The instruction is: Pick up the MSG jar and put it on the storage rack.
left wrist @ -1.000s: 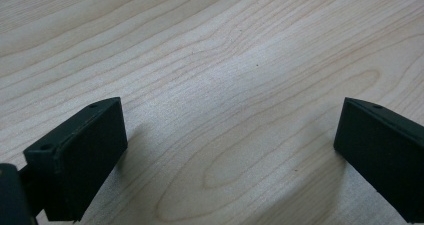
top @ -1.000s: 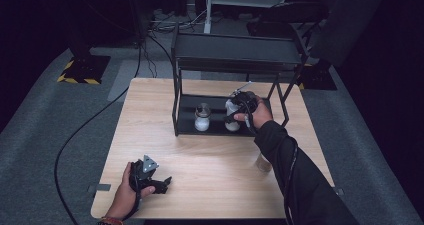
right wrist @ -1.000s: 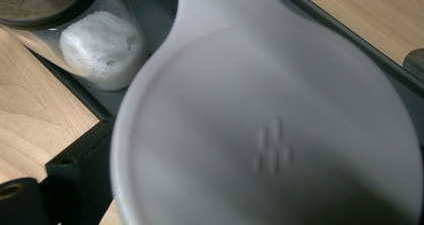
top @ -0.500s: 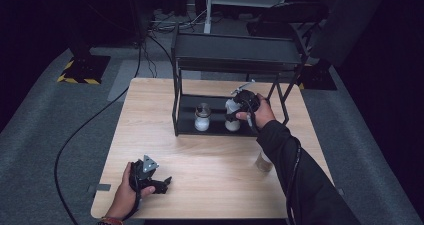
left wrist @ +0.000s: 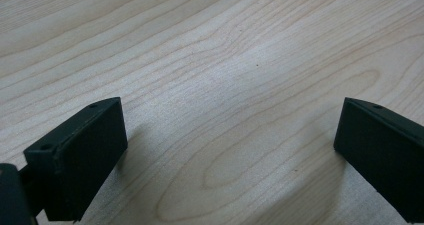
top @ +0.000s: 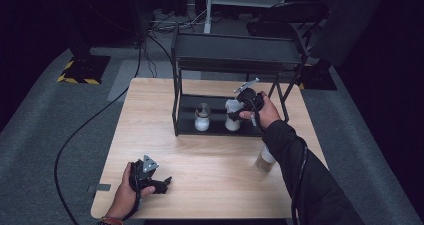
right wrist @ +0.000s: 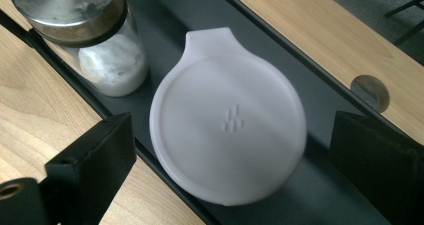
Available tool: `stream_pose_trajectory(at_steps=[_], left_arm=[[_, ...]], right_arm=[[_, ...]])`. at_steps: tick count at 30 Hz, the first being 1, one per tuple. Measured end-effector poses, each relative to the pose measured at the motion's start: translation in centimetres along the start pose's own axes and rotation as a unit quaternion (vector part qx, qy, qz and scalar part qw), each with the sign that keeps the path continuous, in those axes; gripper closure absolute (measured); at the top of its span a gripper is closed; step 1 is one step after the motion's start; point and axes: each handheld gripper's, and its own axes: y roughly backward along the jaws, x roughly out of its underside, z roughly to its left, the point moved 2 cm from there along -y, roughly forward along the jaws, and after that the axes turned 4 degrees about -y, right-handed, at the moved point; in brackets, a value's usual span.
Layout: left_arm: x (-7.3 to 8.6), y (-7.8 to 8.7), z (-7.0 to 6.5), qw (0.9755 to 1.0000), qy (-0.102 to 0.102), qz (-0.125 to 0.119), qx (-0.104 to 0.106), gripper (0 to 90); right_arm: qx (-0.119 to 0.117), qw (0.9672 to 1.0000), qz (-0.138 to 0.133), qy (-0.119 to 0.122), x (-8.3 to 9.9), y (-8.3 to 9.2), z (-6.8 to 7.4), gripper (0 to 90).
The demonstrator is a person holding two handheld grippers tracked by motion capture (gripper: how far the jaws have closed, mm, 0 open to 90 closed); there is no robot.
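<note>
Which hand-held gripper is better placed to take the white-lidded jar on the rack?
Right. The right hand-held gripper hangs open just above the jar on the rack; the left hand-held gripper sits open over bare table, far off.

Looks like a lab / recording studio setup, not a home. Black curtains (top: pixel 65 15) all round, grey carpet floor (top: pixel 45 135), hazard-striped stand base (top: pixel 79 69) w/ cables (top: pixel 165 22) trailing to gear at back. One plain wooden table (top: pixel 150 115) in the middle, lit from above, w/ a black metal rack (top: pixel 235 55) holding a few jars as props.
</note>
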Motion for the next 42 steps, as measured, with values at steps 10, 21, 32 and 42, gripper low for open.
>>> stream_pose_trajectory(at_steps=[10, 21, 32, 42], left_arm=[[0.0, 0.0, 0.0, 1.0000, 0.000, 0.000, 0.000, 0.5], [0.0, 0.0, 0.0, 1.0000, 0.000, 0.000, 0.000, 0.5], [0.0, 0.0, 0.0, 1.0000, 0.000, 0.000, 0.000, 0.6], [0.0, 0.0, 0.0, 1.0000, 0.000, 0.000, 0.000, 0.5]], right_arm=[[-0.007, 0.9997, -0.009, 0.020, 0.4, 1.4, 0.4, 4.9], [-0.011, 0.9988, -0.032, 0.035, 1.8, 3.6, 1.1, 4.9], [-0.027, 0.9975, -0.045, 0.046, 4.3, 5.1, 1.1, 4.9], [-0.029, 0.9962, -0.060, 0.057, 6.4, 7.2, 1.2, 4.8]])
